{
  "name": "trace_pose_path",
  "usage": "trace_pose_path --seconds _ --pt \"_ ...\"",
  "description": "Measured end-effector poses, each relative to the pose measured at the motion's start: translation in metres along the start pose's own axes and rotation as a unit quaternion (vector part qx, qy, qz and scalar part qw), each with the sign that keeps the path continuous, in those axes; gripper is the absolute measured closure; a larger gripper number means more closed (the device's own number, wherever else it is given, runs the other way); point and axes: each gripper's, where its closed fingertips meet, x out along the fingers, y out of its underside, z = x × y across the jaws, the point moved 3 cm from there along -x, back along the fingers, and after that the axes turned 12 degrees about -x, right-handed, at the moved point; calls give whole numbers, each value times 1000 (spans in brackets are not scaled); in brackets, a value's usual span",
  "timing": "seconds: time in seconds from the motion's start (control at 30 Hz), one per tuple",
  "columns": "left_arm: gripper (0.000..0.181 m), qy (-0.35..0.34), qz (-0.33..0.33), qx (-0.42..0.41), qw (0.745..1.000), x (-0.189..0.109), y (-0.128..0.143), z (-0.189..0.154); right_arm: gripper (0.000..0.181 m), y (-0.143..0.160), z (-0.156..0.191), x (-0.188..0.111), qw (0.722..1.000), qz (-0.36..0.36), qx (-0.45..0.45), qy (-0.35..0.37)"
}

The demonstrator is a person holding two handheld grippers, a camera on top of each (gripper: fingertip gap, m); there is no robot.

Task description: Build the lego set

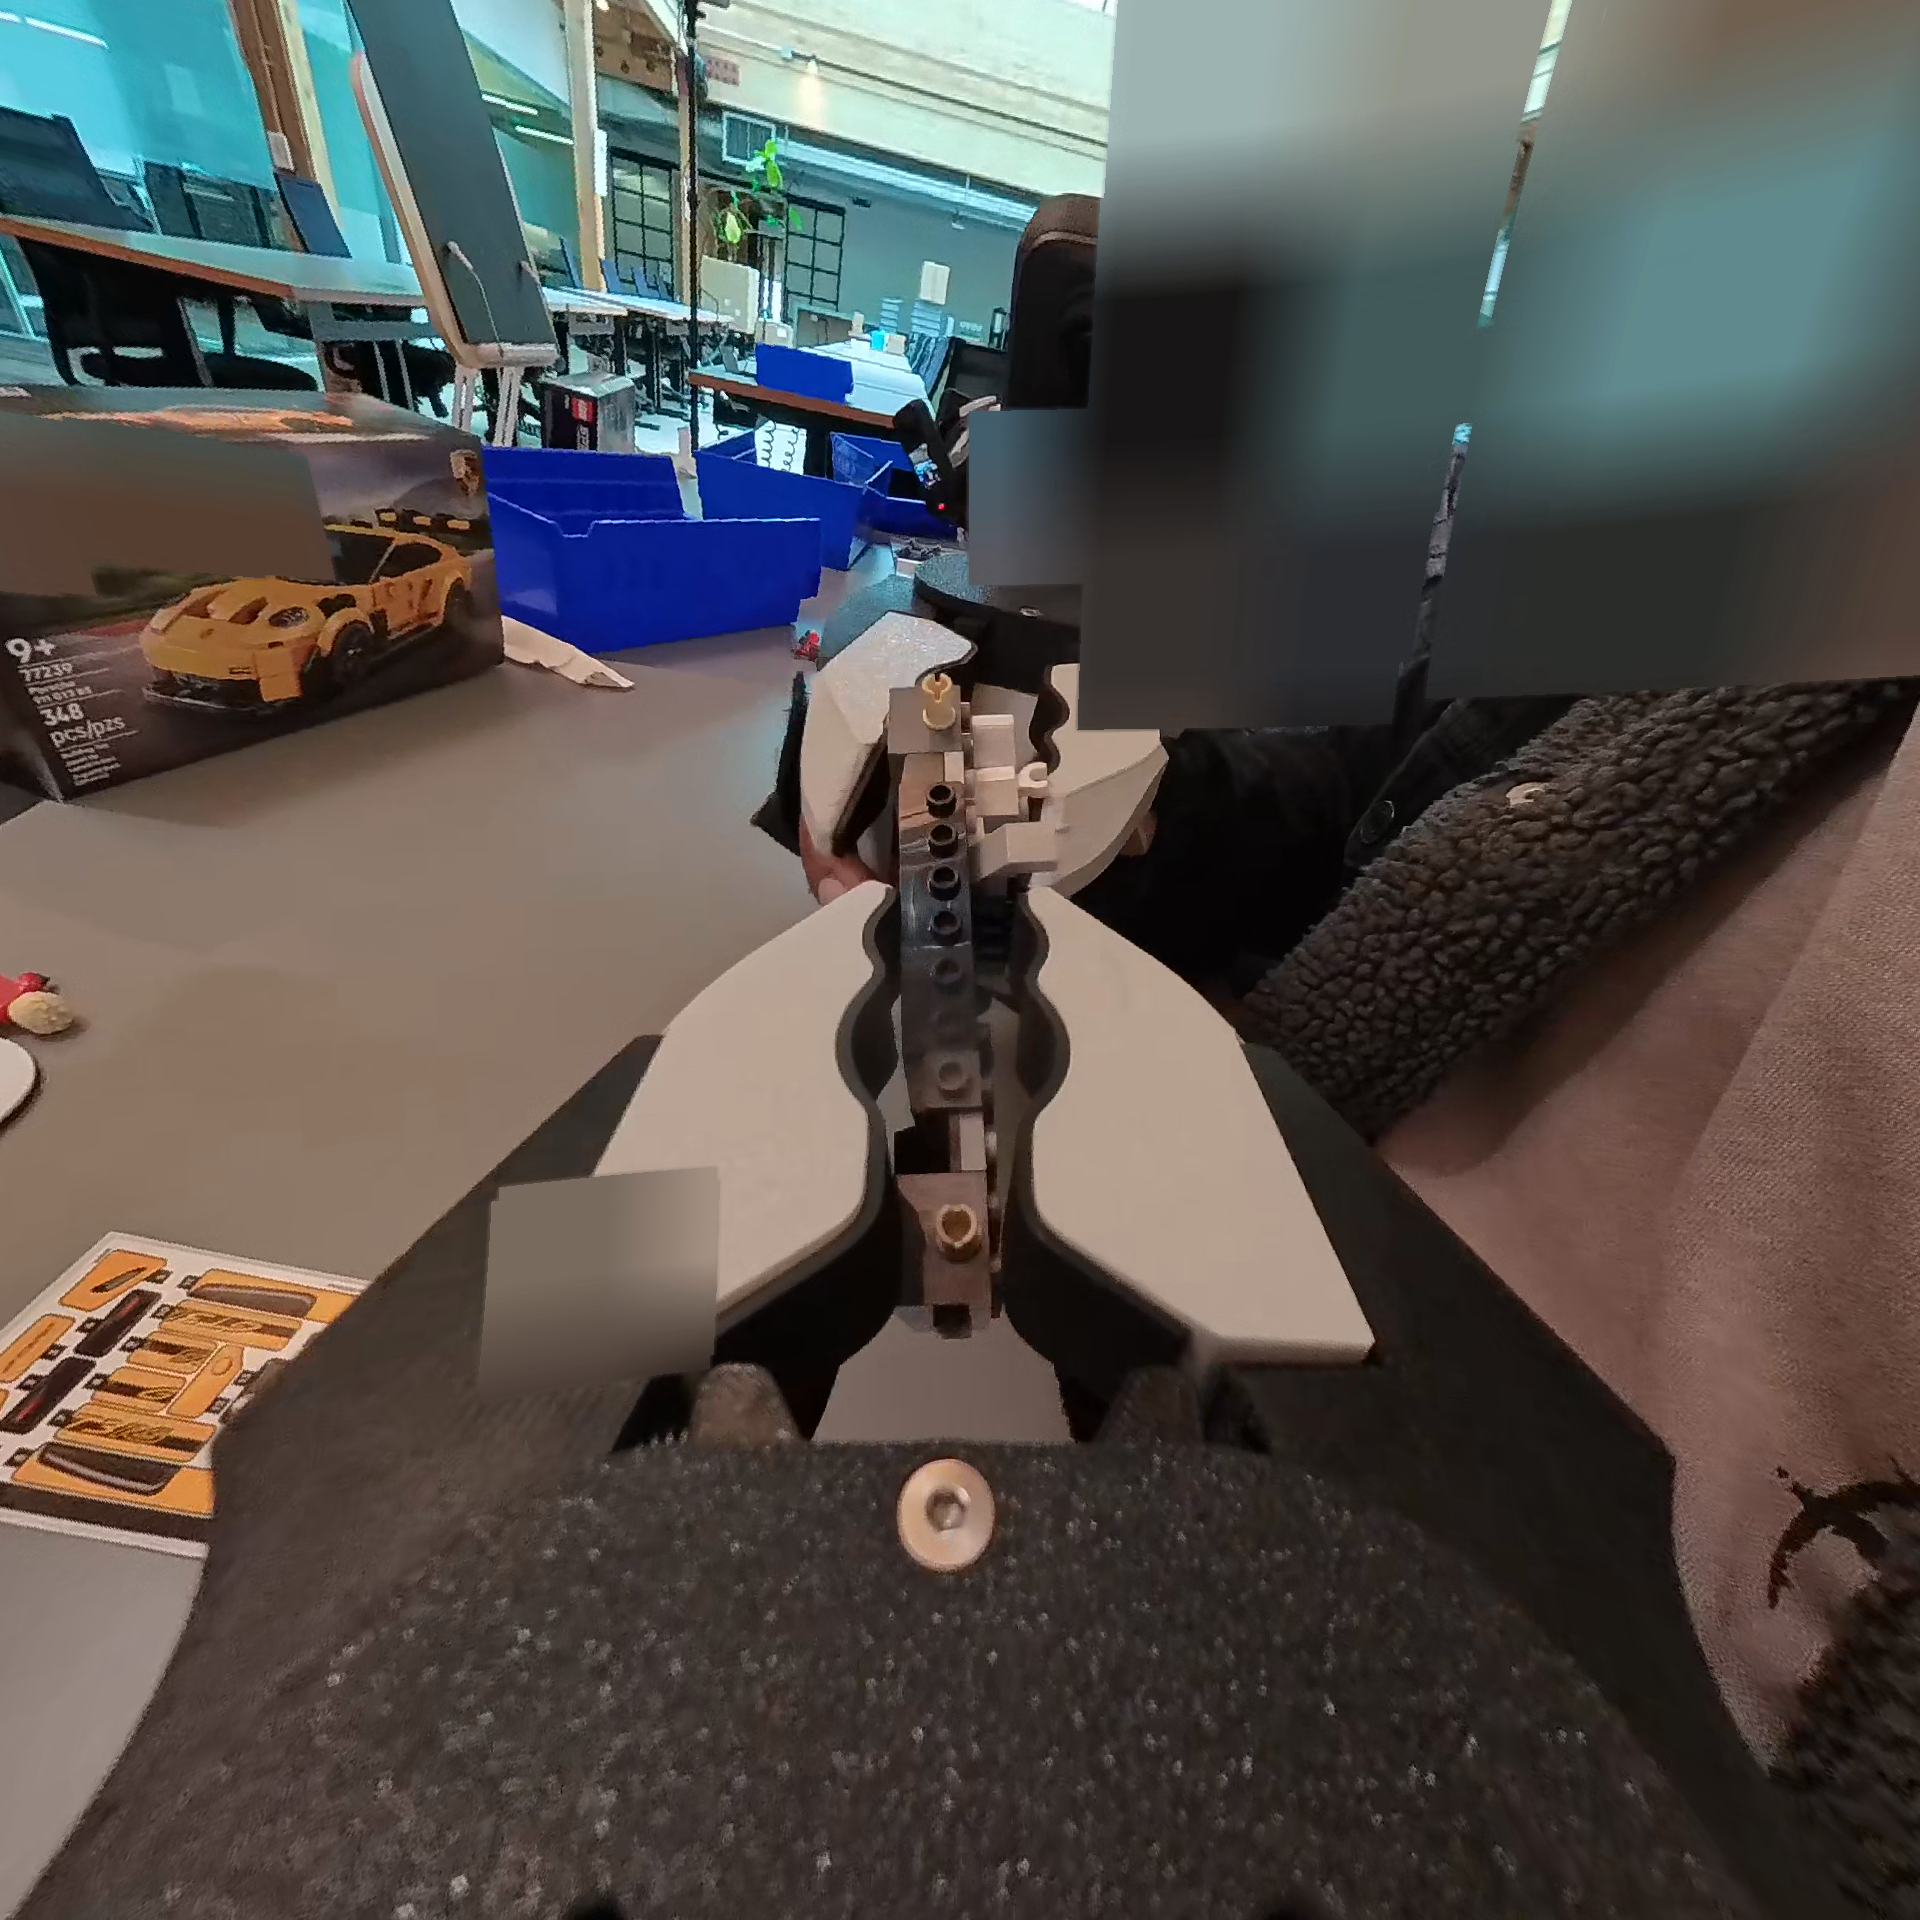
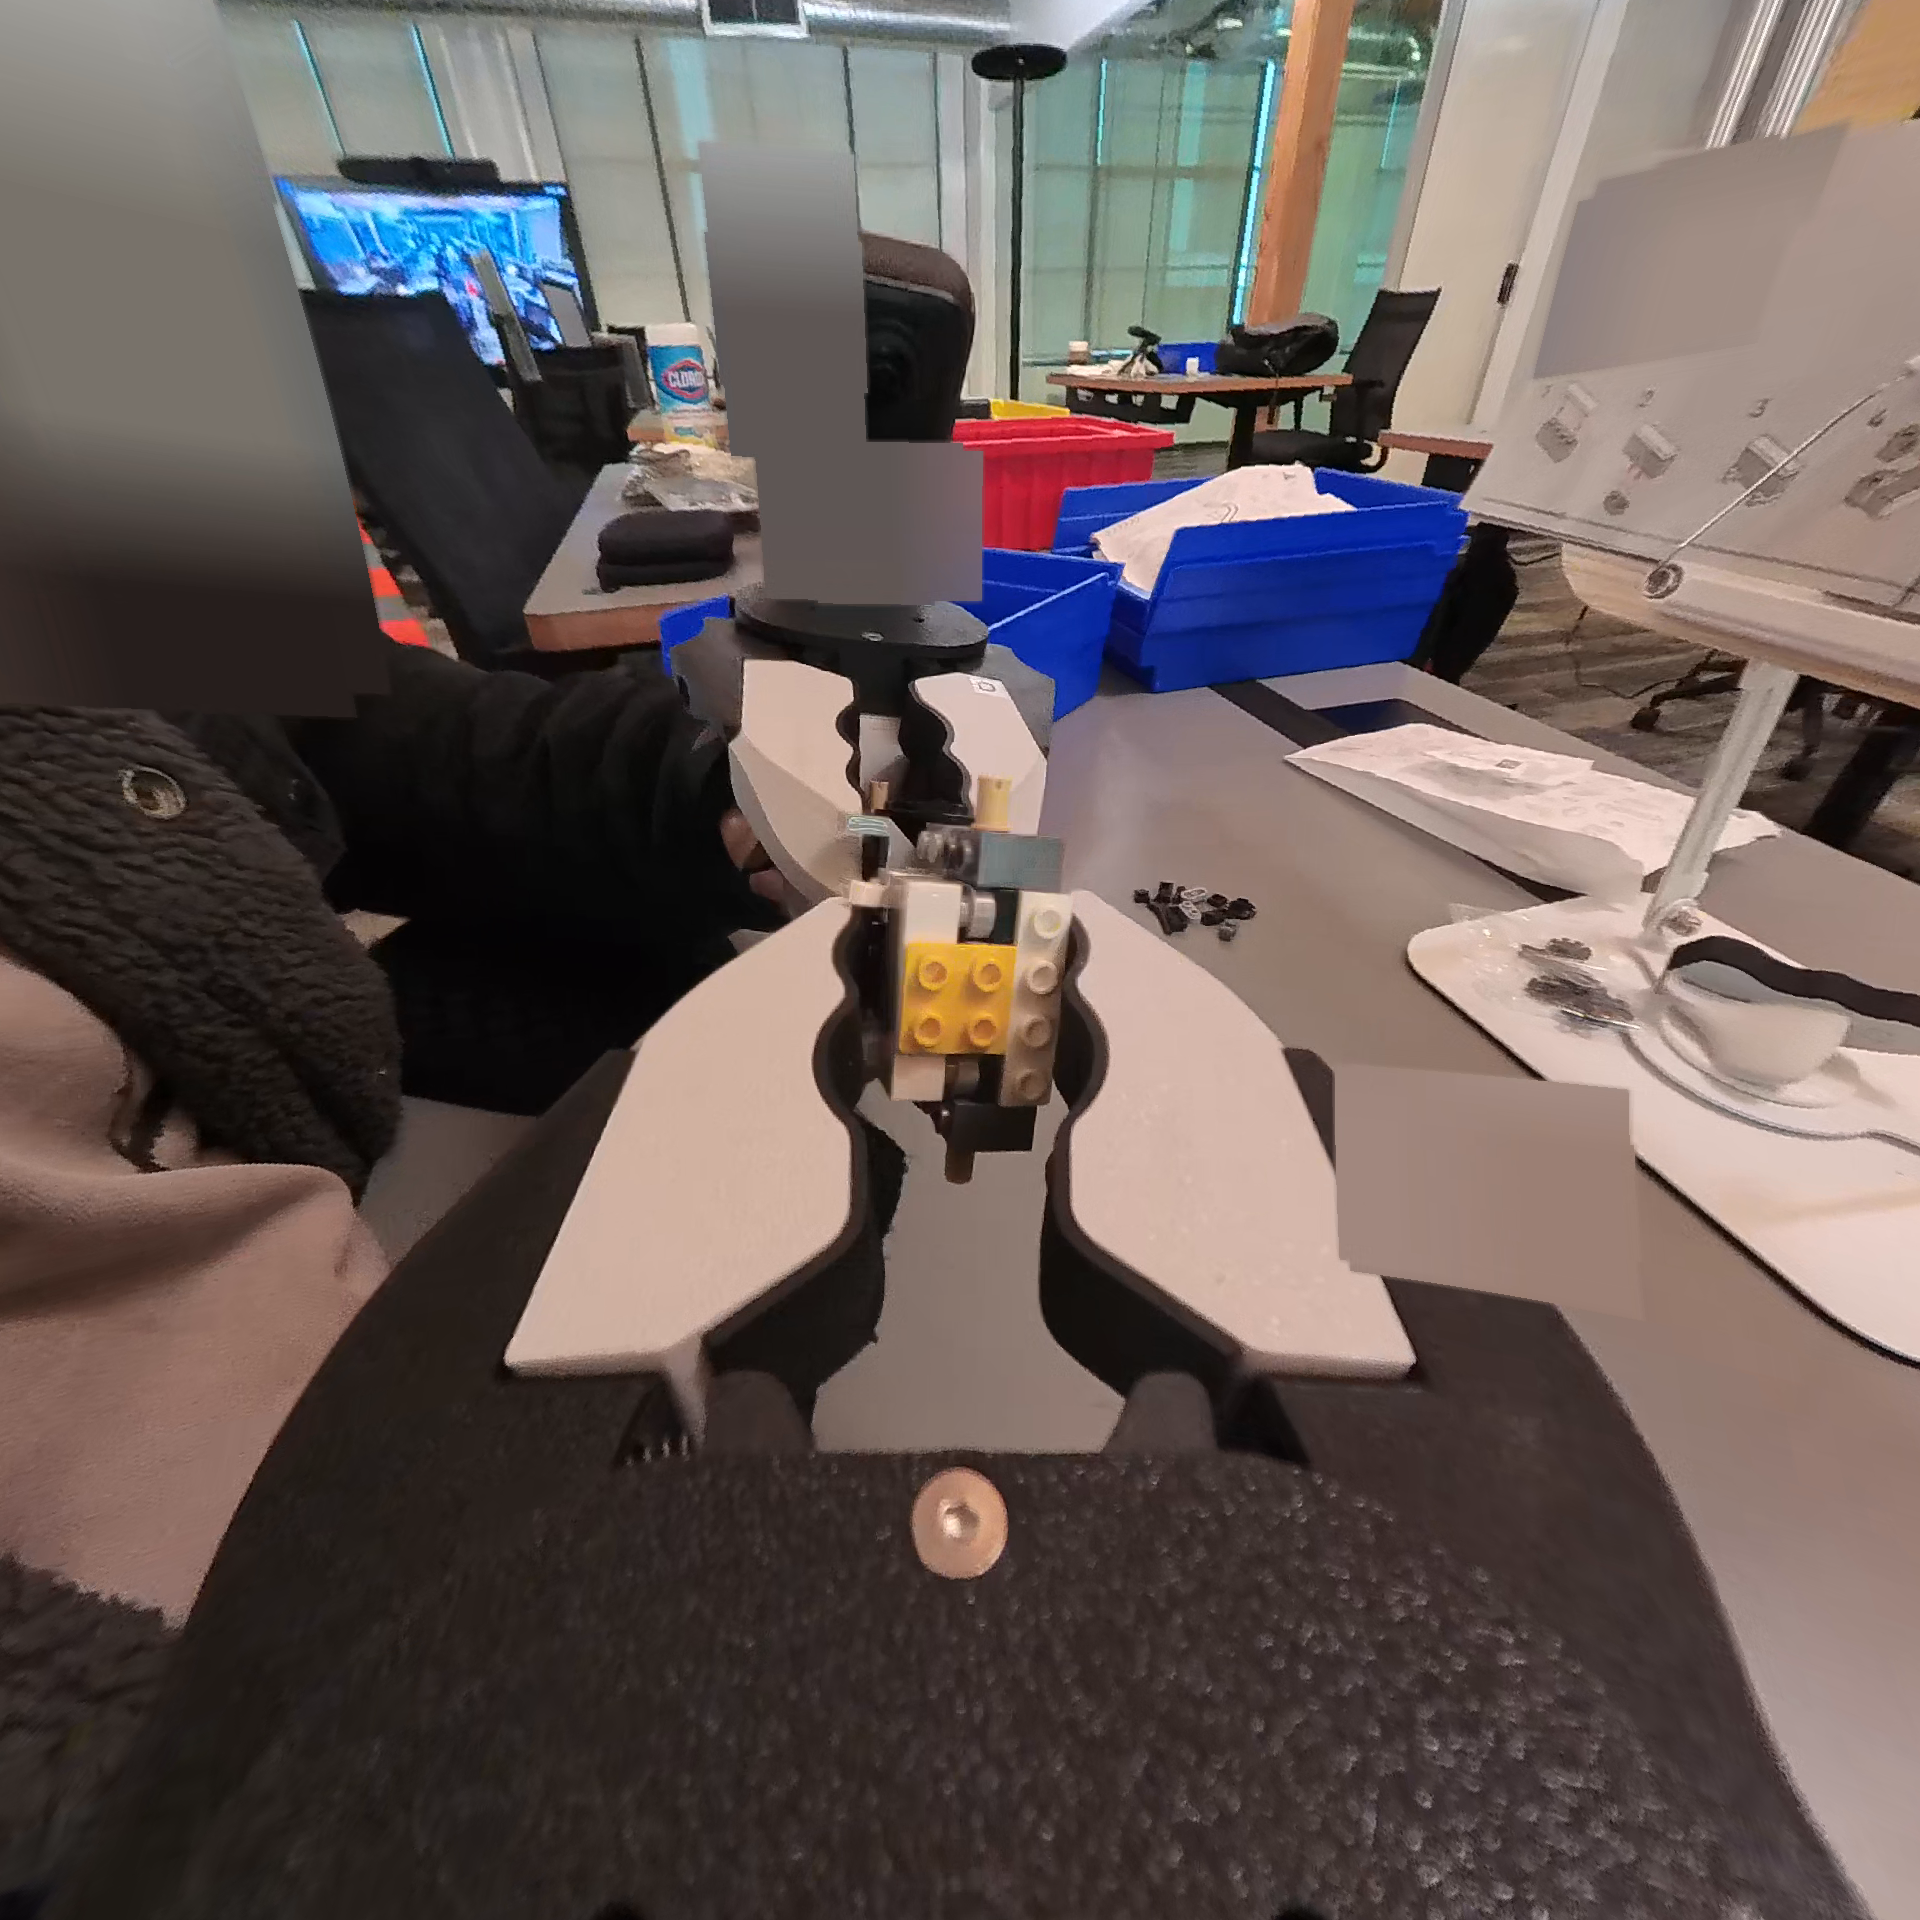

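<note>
Midair above the tabletop (image 1: 416, 883), the lego assembly (image 1: 940, 935) runs lengthwise between opposed grippers, left gripper (image 1: 951, 914) and right gripper (image 2: 961, 935), both jaws clamped on it, ends equally near.

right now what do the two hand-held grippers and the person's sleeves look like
Each hand-held gripper, left and right, has two broad pale grey fingers with wavy black inner edges, on a rough black speckled body with one silver screw. The person wears a dark fleecy sleeve over a greyish-tan top.
</note>
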Motion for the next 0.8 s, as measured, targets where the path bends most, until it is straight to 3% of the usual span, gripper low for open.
trace_pose_path --seconds 0.3,0.47,0.53,0.7,0.8 --pt "162 -11 -4 19 1000 0 -1 -6 148 -3 3 -1 1000 -9 -6 -10" --pt "153 -32 17 44 998 -2 4 -5 152 -2 2 -2 1000 -10 1 -6" --pt "163 -48 27 51 997 -6 6 -1 152 -2 0 -4 1000 -13 9 -11" --pt "168 -56 41 30 997 -8 7 2 151 3 0 -4 1000 12 -9 -14" --pt "168 -77 42 23 996 -8 8 6 143 5 -6 -5 998 44 -48 21"
